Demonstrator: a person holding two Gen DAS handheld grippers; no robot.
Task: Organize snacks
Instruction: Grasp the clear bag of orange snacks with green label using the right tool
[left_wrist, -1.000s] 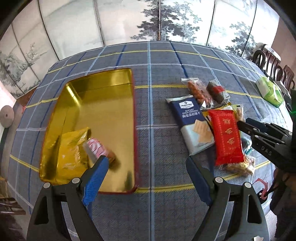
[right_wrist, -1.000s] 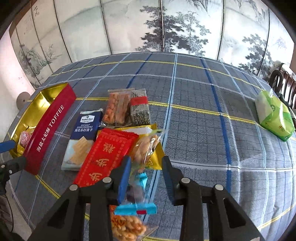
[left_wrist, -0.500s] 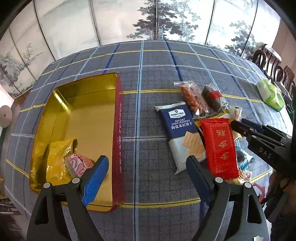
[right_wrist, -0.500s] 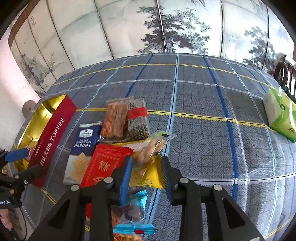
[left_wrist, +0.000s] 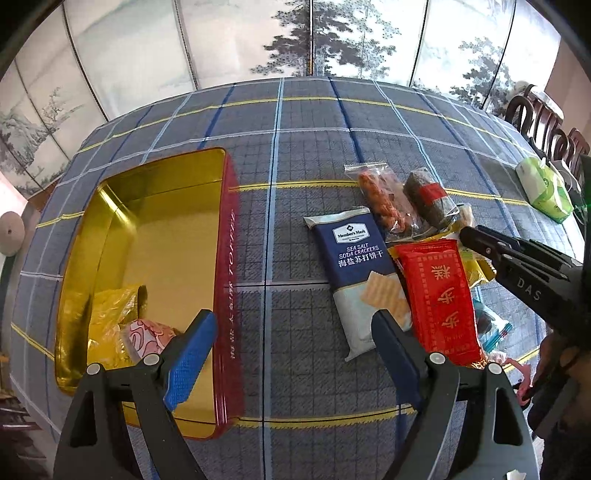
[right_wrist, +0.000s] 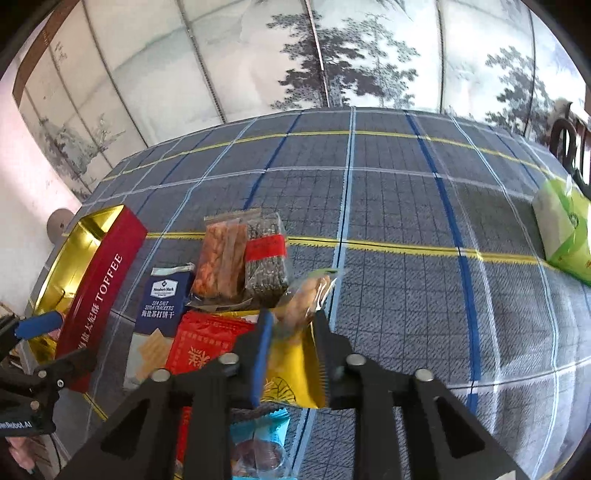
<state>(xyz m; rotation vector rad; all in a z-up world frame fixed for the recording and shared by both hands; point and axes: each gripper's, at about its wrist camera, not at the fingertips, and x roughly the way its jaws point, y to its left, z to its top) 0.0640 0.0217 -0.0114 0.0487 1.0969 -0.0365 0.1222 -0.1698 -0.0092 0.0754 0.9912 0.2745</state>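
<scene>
right jaws: my right gripper (right_wrist: 291, 332) is clamped on the yellow-and-clear crinkly snack packet (right_wrist: 295, 365)
left jaws: my left gripper (left_wrist: 291, 350) is wide open, empty, just right of the gold-lined red toffee tin (left_wrist: 225, 295)
packet spot: in the snack pile right of that tin, beside the red foil pack (right_wrist: 207, 343)

A plaid tablecloth (left_wrist: 295, 155) is seen from above, with the left gripper (left_wrist: 291, 343) held wide open over it and nothing between its blue pads. A red-sided toffee tin (left_wrist: 227, 258) with a gold interior lies at left — a yellow packet (left_wrist: 110, 314) and a pink-patterned sweet (left_wrist: 147, 332) are contained in its near end. To the right, a soda cracker pack (left_wrist: 354, 258) and a red packet (left_wrist: 439, 295) are laid side by side, touching — the right gripper (left_wrist: 469, 234) is seen just above the red packet's far end
</scene>
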